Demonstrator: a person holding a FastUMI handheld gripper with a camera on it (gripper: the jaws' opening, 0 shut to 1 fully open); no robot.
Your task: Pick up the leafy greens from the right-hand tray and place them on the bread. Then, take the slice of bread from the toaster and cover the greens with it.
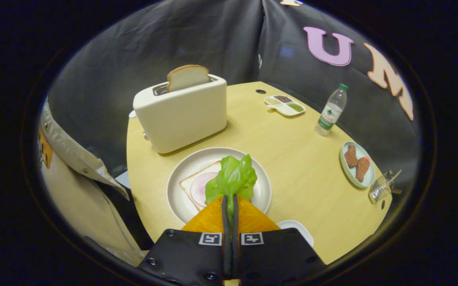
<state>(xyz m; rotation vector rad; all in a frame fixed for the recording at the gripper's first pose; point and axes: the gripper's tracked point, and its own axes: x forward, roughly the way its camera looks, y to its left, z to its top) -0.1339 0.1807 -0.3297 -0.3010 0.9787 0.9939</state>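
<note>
Pale wooden table [292, 159], black cloth walls [153, 47]

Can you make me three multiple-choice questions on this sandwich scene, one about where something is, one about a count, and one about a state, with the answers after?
1. Where is the water bottle?
A. On the plate
B. Far side of the table, near the booth wall
C. In the toaster

2. How many brown meat pieces lie on the small plate?
A. Two
B. Four
C. Six

3. What are the fingers doing?
A. Spread wide, holding nothing
B. Gripping the bottle
C. Pinched on the leafy greens

Answers: 1 B, it stands by the table's far edge. 2 A, two pieces side by side. 3 C, the gripper holds the greens' stem above the bread on the white plate.
</note>
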